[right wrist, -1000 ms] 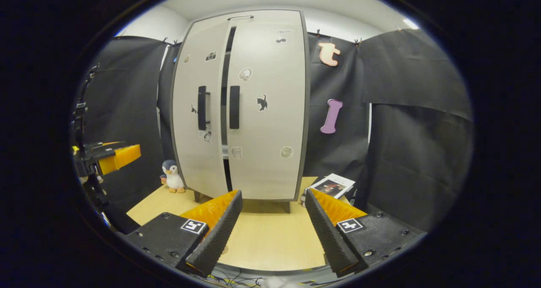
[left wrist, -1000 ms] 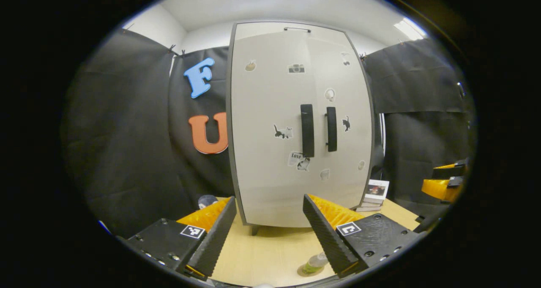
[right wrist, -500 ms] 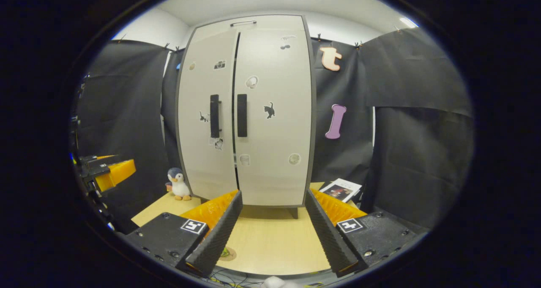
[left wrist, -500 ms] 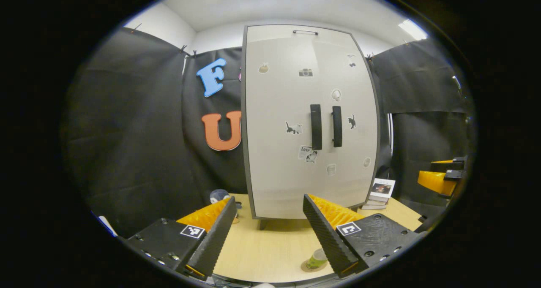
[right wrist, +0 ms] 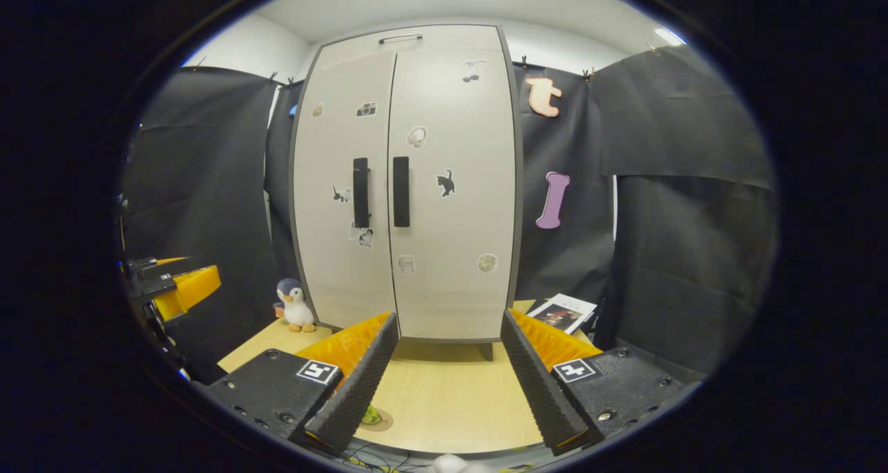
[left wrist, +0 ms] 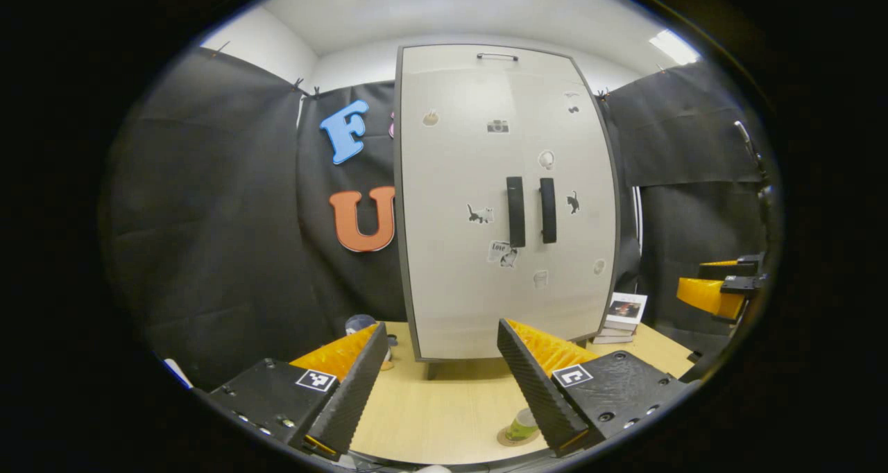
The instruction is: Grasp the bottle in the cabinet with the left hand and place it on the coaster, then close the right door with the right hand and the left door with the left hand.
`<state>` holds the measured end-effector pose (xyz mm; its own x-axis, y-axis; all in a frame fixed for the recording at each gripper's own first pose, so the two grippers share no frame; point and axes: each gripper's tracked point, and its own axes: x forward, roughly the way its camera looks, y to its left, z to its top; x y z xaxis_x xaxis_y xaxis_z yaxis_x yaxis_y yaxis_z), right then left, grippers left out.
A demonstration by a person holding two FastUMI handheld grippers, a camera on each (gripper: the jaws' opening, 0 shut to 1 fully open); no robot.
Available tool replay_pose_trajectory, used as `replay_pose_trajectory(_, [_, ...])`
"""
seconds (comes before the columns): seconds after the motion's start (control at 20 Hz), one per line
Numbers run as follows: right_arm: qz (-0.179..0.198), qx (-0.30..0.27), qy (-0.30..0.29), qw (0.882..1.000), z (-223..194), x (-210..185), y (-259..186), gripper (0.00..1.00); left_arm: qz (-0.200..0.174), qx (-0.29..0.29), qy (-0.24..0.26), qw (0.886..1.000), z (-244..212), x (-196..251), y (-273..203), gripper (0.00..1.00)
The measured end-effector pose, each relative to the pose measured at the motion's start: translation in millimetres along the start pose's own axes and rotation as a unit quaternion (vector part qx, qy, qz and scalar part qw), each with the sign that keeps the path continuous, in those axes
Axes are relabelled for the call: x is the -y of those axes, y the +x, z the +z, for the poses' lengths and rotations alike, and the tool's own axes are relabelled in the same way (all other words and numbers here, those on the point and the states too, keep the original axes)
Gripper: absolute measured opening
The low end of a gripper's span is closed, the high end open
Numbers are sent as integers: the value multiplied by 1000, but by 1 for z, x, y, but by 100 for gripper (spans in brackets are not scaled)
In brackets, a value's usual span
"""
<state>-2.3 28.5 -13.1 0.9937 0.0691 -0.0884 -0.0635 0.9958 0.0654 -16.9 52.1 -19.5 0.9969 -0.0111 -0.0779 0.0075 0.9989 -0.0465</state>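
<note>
The white two-door cabinet [left wrist: 479,202] stands at the back of the table, both doors flush and their dark handles [right wrist: 380,191] side by side. A small green bottle [left wrist: 522,426] stands upright on the round coaster [left wrist: 508,439] near the table's front edge, partly behind my finger. In the right gripper view the coaster [right wrist: 380,419] peeks out beside a finger. My left gripper [left wrist: 440,331] is open and holds nothing, well back from the cabinet. My right gripper [right wrist: 449,320] is also open and holds nothing.
A penguin plush [right wrist: 295,306] sits left of the cabinet and a stack of books [right wrist: 558,310] lies to its right. The wooden table [right wrist: 451,390] stretches between the cabinet and the grippers. The other gripper shows at each view's edge.
The gap between the doors has gone: the left door swung fully shut. Both grippers drew back a little from the cabinet.
</note>
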Motion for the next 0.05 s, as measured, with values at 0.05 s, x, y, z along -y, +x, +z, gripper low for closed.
replay_pose_trajectory(0.05, [-1,1,1,1000,0,1,0,98,0,0,0,1000,1,0,1,98])
